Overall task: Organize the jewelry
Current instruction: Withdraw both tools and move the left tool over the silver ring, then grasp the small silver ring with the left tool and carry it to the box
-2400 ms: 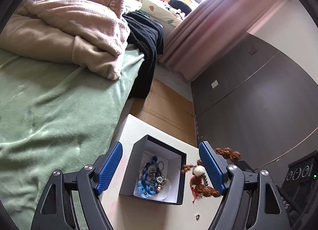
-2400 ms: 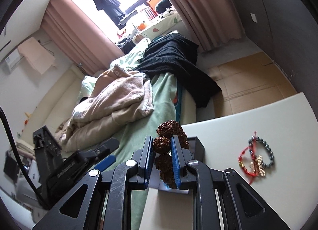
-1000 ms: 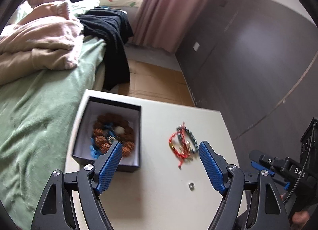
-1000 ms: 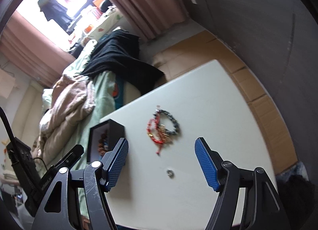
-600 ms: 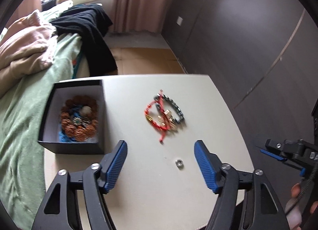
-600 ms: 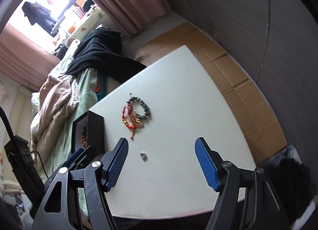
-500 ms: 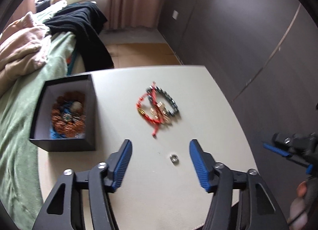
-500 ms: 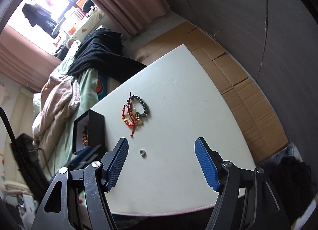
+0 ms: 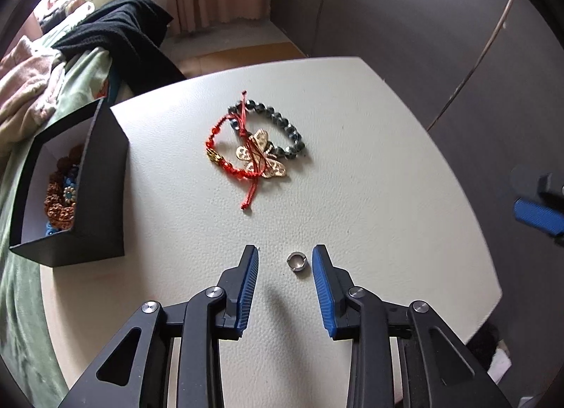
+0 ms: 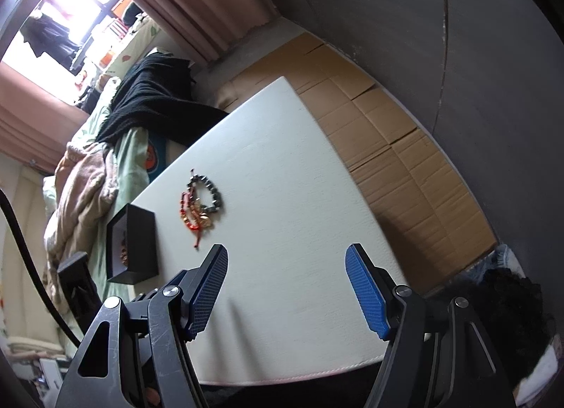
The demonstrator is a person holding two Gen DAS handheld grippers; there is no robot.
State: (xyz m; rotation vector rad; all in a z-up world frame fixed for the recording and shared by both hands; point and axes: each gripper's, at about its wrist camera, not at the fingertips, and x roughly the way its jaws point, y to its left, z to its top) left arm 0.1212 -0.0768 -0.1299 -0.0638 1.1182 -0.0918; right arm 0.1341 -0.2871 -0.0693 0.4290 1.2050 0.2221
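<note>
A small silver ring (image 9: pixel 296 262) lies on the white table (image 9: pixel 370 175) between the fingers of my left gripper (image 9: pixel 284 260), which is open with a narrowed gap, close above the table. A red cord bracelet (image 9: pixel 229 158), a gold butterfly piece (image 9: pixel 262 158) and a dark bead bracelet (image 9: pixel 282 129) lie tangled mid-table; they also show in the right wrist view (image 10: pixel 199 203). A black box (image 9: pixel 102 179) at the left edge holds brown bead and blue pieces. My right gripper (image 10: pixel 285 267) is open and empty, above the table's near right part.
A bed with green sheet (image 9: pixel 14 295), pink blanket and black garment (image 9: pixel 120 38) lies beside the table's left. Cardboard (image 10: pixel 387 126) covers the floor by a dark wall. The right gripper's blue pad (image 9: pixel 535 216) shows at the right of the left view.
My left gripper has come down toward the table and narrowed its gap around the silver ring. The right gripper has stayed open and drawn back slightly.
</note>
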